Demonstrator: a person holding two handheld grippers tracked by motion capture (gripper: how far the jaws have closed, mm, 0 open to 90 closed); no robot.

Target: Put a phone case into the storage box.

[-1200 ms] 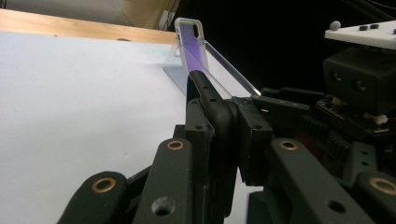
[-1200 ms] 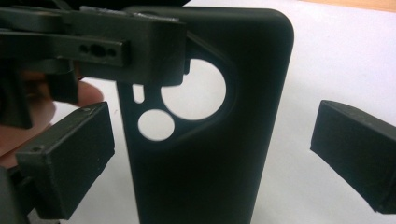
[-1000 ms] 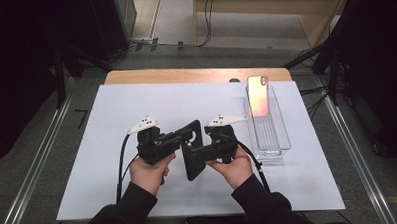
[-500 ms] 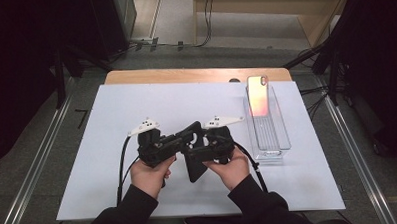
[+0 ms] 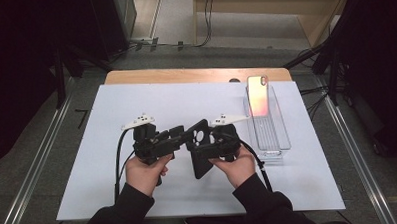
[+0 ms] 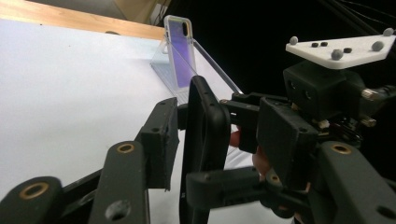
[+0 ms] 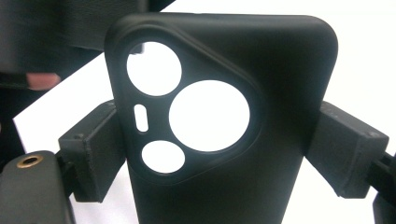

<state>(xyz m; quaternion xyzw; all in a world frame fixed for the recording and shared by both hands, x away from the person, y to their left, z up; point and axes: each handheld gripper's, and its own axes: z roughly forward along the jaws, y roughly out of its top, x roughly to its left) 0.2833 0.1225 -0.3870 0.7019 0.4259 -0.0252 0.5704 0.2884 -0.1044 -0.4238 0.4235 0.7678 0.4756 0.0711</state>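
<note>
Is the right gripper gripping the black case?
Touching. The right gripper view shows the right gripper's fingers pressed against both side edges of the black case, no gap showing.

A clear plastic tray (image 5: 270,134) lies on the right side of the white worktop (image 5: 136,99), running from near to far. At its far end, a phone case with an iridescent pinkish back (image 5: 258,95) leans upright. A wooden strip (image 5: 185,75) edges the worktop's far side.
</note>
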